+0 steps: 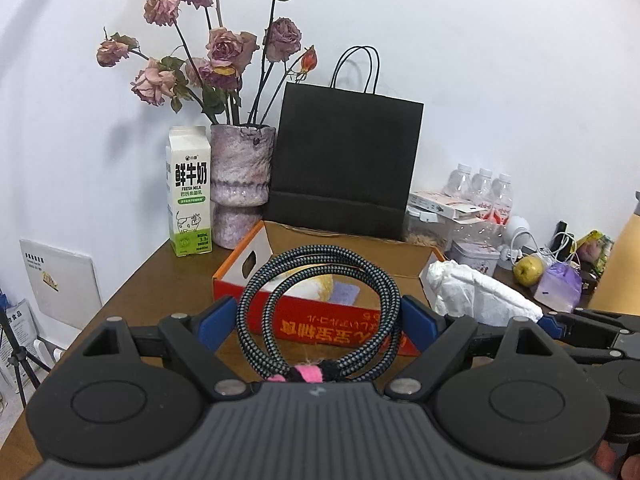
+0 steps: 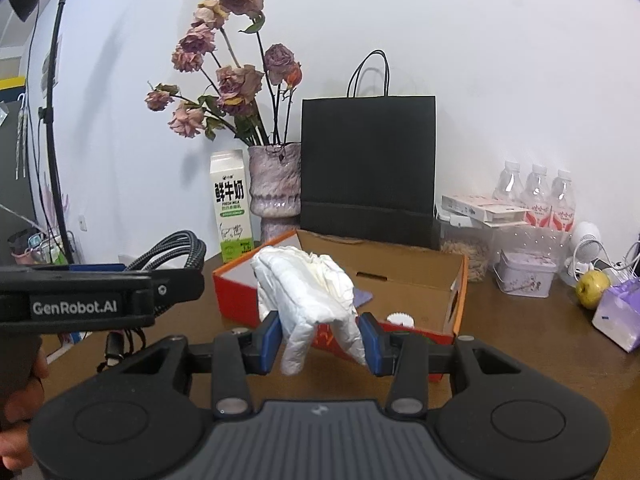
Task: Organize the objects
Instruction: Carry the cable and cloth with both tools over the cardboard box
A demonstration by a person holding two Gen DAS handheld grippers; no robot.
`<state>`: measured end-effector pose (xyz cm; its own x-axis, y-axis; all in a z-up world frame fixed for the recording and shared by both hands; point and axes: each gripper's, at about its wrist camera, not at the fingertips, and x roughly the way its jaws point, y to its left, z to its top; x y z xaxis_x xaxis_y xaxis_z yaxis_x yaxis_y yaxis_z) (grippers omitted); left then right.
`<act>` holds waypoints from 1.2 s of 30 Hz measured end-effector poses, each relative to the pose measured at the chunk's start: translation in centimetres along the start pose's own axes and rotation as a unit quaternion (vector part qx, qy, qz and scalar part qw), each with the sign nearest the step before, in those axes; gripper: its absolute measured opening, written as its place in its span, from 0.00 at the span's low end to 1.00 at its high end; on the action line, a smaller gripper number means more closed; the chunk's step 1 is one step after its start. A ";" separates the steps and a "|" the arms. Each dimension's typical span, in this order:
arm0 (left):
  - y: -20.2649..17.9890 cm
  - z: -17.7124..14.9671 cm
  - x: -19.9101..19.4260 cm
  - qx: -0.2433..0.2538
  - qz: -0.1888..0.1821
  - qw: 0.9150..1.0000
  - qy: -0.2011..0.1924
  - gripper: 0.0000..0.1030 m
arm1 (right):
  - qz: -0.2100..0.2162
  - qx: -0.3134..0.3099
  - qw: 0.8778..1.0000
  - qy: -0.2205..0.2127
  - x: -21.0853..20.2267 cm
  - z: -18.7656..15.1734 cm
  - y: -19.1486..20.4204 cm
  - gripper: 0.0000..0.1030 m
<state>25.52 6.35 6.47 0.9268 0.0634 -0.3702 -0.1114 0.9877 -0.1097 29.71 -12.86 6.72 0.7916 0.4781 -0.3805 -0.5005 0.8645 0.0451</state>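
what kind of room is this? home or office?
Likely a lived-in home or small office corner: a brown wooden table against a white wall, cluttered with a pinkish ceramic vase of dried roses, a white-and-green fresh milk carton and clear plastic water bottles.

We count two tongs, the left tongs point(image 1: 318, 320) and the right tongs point(image 2: 319, 344), and one coiled braided cable point(image 1: 320, 304). One white crumpled plastic bag point(image 2: 312, 296) shows near the middle. On the table point(image 2: 520, 340) we count one open cardboard box point(image 2: 420, 280), one milk carton point(image 2: 231, 204) at far left, one vase point(image 2: 276, 192) of dried roses point(image 2: 236, 80) beside it, and one black paper bag point(image 2: 368, 168). At far right stand three water bottles point(image 2: 536, 196). We also count one small tin point(image 2: 524, 272), one yellow-green apple point(image 2: 592, 284) and one purple packet point(image 2: 618, 316).
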 end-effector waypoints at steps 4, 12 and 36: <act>0.1 0.6 1.6 -0.003 0.005 1.000 0.001 0.86 | -0.001 0.009 1.000 0.001 1.7 0.7 -0.4 0.40; -0.7 1.5 4.4 -0.006 0.013 1.000 -0.006 0.86 | -0.002 0.002 1.000 0.011 4.6 1.4 -0.8 0.40; -0.2 4.1 12.2 -0.014 0.017 1.000 -0.002 0.86 | -0.020 0.009 1.000 0.010 11.5 4.1 -4.2 0.40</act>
<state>38.29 7.53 5.73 0.9234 0.0973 -0.3712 -0.1530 0.9804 -0.1238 42.33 -10.35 6.00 0.8035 0.4406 -0.4003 -0.4624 0.8855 0.0465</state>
